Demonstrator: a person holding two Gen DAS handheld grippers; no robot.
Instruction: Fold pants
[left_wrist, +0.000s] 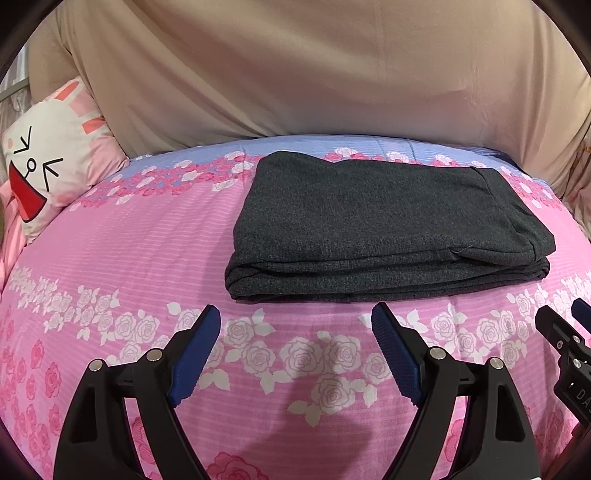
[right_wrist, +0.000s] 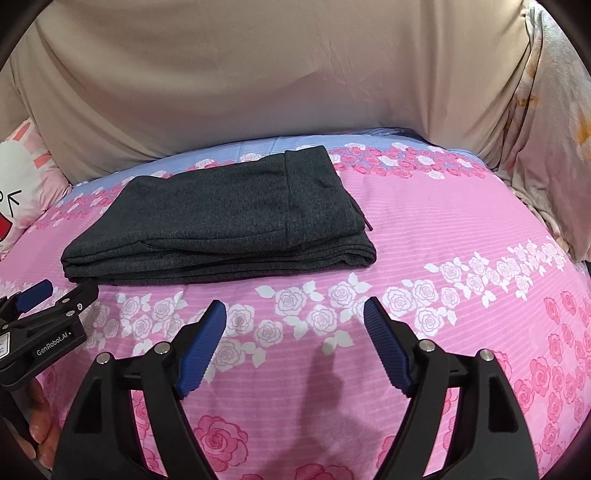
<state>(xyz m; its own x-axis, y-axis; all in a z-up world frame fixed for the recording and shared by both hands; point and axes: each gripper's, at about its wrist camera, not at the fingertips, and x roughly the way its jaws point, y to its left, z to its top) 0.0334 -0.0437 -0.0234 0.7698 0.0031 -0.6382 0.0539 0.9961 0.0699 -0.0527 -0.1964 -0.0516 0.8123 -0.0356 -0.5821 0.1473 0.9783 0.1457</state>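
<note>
Hovering nearest over the pink rose-print bedsheet (left_wrist: 110, 258), the left gripper (left_wrist: 295, 354) and right gripper (right_wrist: 295, 347) both stand with fingers spread wide, holding nothing. Just beyond them the dark grey pants (left_wrist: 388, 221) lie in a compact, layered rectangle near the beige headboard cover (left_wrist: 295, 74). Folding looks finished; at most, the next move calls for squaring the stacked edges.
</note>
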